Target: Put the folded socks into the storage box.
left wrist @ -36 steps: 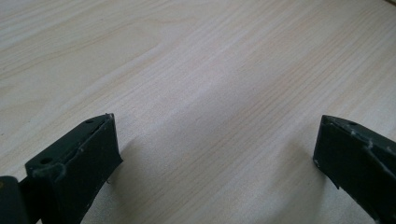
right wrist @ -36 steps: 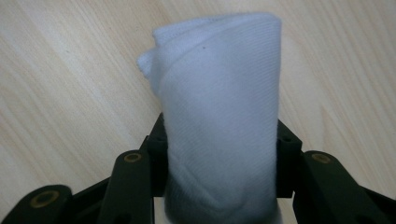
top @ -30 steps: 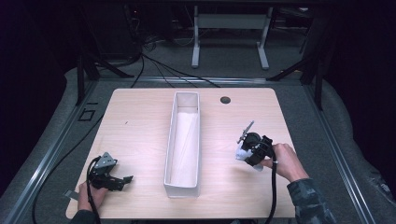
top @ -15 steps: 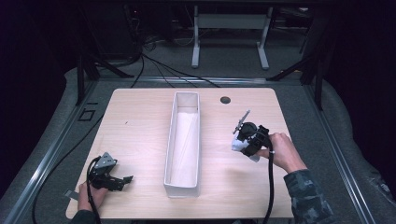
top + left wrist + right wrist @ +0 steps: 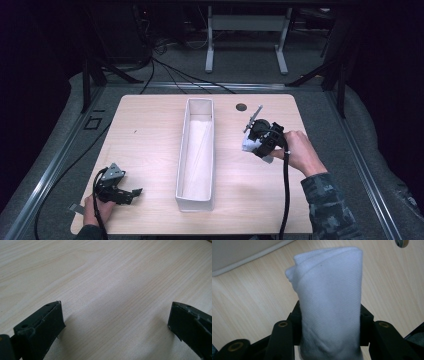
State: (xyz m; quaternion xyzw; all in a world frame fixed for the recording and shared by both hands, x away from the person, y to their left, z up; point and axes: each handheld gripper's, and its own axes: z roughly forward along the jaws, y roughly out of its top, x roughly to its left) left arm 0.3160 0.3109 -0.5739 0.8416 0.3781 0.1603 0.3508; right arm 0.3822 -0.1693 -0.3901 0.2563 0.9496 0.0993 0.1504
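My right gripper (image 5: 256,141) is held above the table to the right of the long white bin (image 5: 196,150), shut on a folded white cloth (image 5: 329,302). The cloth (image 5: 248,145) sticks out from between the jaws toward the bin. In the right gripper view the bin's wall (image 5: 239,252) lies at the upper left, beyond the cloth. My left gripper (image 5: 131,194) rests at the table's front left corner, open, with bare wood between its jaws (image 5: 115,322).
A small round dark hole (image 5: 241,107) sits in the tabletop near the far edge, right of the bin; the same hole (image 5: 402,242) appears in the right gripper view. Metal stand legs (image 5: 245,45) are on the floor behind the table.
My right gripper with the white cloth has moved left and farther from the front edge, toward the bin. The left gripper has stayed where it was.
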